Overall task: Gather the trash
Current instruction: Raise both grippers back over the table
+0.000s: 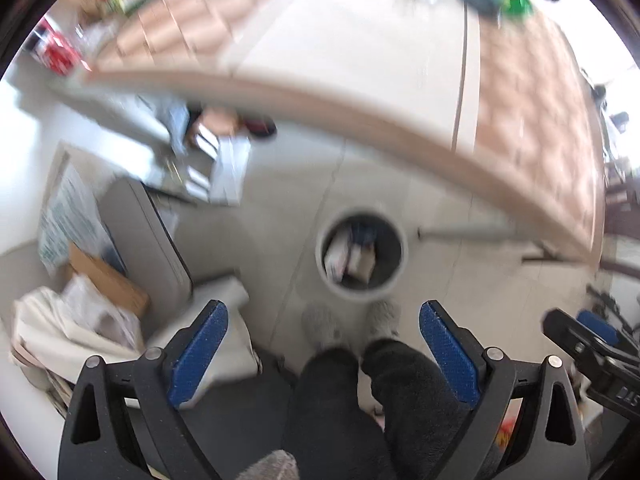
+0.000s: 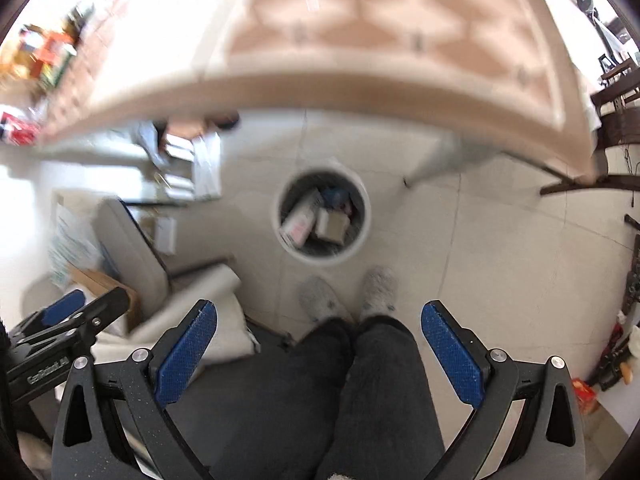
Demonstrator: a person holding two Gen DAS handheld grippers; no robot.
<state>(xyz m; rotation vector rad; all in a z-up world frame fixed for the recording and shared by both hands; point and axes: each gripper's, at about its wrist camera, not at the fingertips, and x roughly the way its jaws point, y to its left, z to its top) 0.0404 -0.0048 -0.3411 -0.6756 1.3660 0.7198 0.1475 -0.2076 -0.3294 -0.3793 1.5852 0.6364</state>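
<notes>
**Both grippers empty above the waste bin**

The left gripper [image 1: 324, 348] points down at the floor with its blue-padded fingers [image 1: 200, 354] spread wide and nothing between them; the right gripper [image 2: 320, 344] is held the same way, its fingers [image 2: 452, 354] wide apart and bare; each gripper shows at the edge of the other's view, so the two hang side by side.

Below them stands a round white bin [image 1: 362, 294] on the pale tiled floor [image 2: 500, 248], just in front of the person's two feet in grey fuzzy slippers [image 2: 378, 286]; the person's dark trouser legs [image 2: 380, 380] fill the lower middle of both views.

Inside the bin lies the trash [image 2: 316, 218]: a white carton with pink print beside a small brown cardboard box, with something dark blue behind them; the motion blur hides finer detail.

The table [image 2: 360, 40], with a tan and cream patterned top, runs across the upper part of both views, its edge above the bin; one grey leg [image 2: 436, 164] comes down to the floor to the right of the bin.

To the left sits a grey cushioned chair [image 2: 132, 256], with brown cardboard [image 1: 108, 280] and crumpled white paper or cloth [image 1: 72, 324] piled beside it; blurred colourful boxes lie on the far left end of the table.
</notes>
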